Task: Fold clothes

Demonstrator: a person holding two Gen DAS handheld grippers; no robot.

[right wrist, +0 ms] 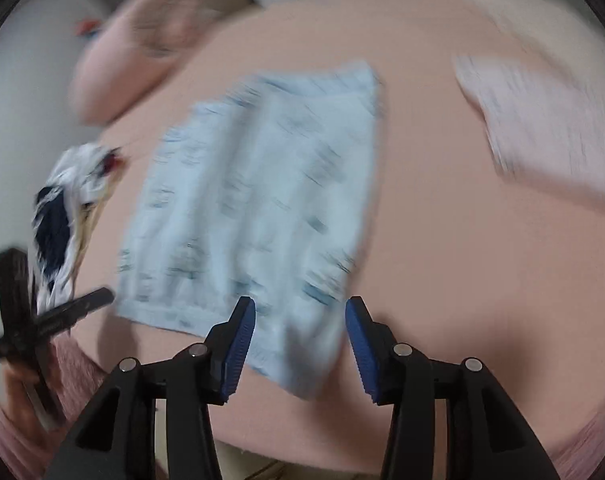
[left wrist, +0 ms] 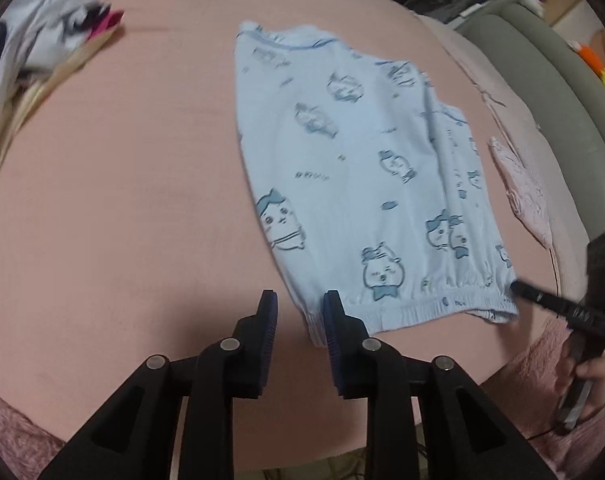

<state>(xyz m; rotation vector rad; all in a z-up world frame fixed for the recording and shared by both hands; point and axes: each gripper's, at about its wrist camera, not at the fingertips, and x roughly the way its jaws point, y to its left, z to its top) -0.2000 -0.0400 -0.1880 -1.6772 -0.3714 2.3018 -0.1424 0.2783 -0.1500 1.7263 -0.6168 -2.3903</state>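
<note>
— How do the fingers stand?
— Left gripper (left wrist: 299, 312): spread, holding nothing, at the near elastic hem of the pale blue garment (left wrist: 354, 168). Right gripper (right wrist: 300, 320): spread too, over that hem's other corner.
— Any writing to read?
— Only cartoon cats and small printed marks, too blurred to read.
— And room to move?
— The garment lies flat on the pink bed (left wrist: 122, 180); bare sheet left, a clothes pile (left wrist: 42, 52) far left, a pink cloth (left wrist: 522, 188) near the right edge.
</note>
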